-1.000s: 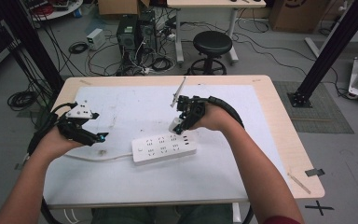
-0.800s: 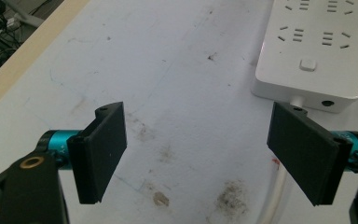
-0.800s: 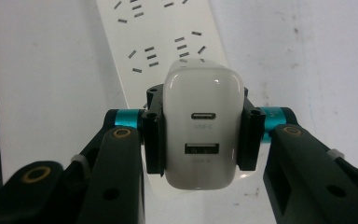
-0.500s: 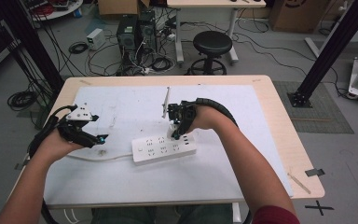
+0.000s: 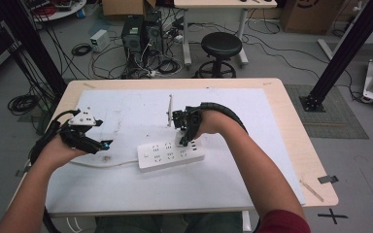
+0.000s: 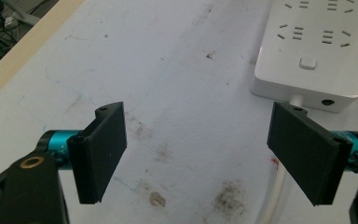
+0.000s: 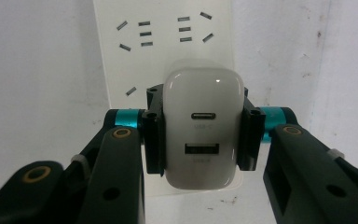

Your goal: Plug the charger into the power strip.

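While my right gripper (image 7: 200,135) is clamped on the white USB charger (image 7: 201,126), both pads pressing its two flat sides, the thing that matters is how the charger sits vs. the power strip (image 5: 171,154) under it. In the right gripper view the strip runs away toward 12 o'clock, so its long axis is in line w/ my jaws, and the charger's port face looks back at the camera; the prongs I cannot see, they are on the far side. In the high view the right gripper (image 5: 187,132) stands over the strip's right end, approx. at the last row of sockets, pointing down. If the prongs are already in a socket or just above it, I cannot tell. My left gripper (image 6: 198,154) has its jaws wide apart w/ nothing between; the strip's cable end (image 6: 307,70) lies at 1 o'clock from it, near but apart. So the right hand is the nearer one, and I judge the next move is a straight push down.
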Demonstrator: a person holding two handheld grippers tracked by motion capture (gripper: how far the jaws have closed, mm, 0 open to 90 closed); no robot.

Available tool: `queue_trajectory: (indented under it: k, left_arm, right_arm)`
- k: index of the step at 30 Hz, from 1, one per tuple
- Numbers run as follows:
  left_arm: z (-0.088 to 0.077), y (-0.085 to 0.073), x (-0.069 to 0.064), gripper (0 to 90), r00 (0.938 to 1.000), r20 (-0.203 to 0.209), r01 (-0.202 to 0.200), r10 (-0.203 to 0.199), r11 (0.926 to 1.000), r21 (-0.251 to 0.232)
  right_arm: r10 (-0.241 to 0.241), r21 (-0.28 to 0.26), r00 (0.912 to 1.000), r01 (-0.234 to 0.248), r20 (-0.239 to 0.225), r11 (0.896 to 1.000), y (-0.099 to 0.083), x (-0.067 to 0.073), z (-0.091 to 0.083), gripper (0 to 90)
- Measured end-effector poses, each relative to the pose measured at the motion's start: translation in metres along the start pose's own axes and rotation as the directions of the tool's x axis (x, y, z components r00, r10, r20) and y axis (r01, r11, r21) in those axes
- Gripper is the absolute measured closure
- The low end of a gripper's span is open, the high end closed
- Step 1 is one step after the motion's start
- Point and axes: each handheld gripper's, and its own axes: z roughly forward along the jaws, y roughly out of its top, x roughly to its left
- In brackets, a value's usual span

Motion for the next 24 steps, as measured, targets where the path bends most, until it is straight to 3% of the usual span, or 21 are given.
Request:
queue_trajectory:
  k: [4,7,10,11,16,17,21,24]
  left_arm:
    - [0.0,0.0,-0.001,19.8,1.0,0.0,0.006,-0.006,1.0,-0.002]
    - [0.001,0.0,0.0,19.8,1.0,0.0,-0.002,0.002,1.0,0.001]
    - [0.001,0.0,0.0,19.8,1.0,0.0,-0.002,0.002,1.0,0.001]
    - [0.002,0.0,-0.001,19.8,1.0,0.002,0.002,-0.002,1.0,-0.002]
    - [0.002,0.0,-0.001,19.8,1.0,0.002,-0.003,0.003,1.0,0.0]
    - [0.002,0.0,-0.001,19.8,1.0,0.002,-0.003,0.003,1.0,0.0]
    - [0.004,-0.002,-0.003,19.8,1.0,0.006,0.005,-0.005,1.0,0.001]
    - [0.005,-0.002,-0.003,19.8,0.9999,0.001,0.011,-0.011,0.9999,-0.002]
  right_arm:
    - [-0.008,0.0,1.0,0.008,0.001,1.0,0.0,0.0,0.0,63.3]
    - [-0.058,0.053,0.9983,0.058,0.002,0.997,0.009,0.0,0.002,63.3]
    - [-0.061,0.069,0.9981,0.061,0.0,0.996,0.011,0.0,0.002,63.4]
    - [-0.077,0.101,0.9969,0.079,-0.018,0.992,0.016,-0.003,0.003,63.5]
    - [-0.092,0.112,0.9956,0.093,-0.019,0.989,0.02,-0.002,0.004,63.5]
    - [-0.085,0.147,0.9962,0.087,-0.019,0.985,0.021,0.0,0.012,63.5]
    - [-0.066,0.096,0.9973,0.069,-0.03,0.993,0.015,-0.003,0.013,63.7]
    - [-0.063,0.104,0.9976,0.066,-0.028,0.992,0.016,-0.003,0.013,63.7]
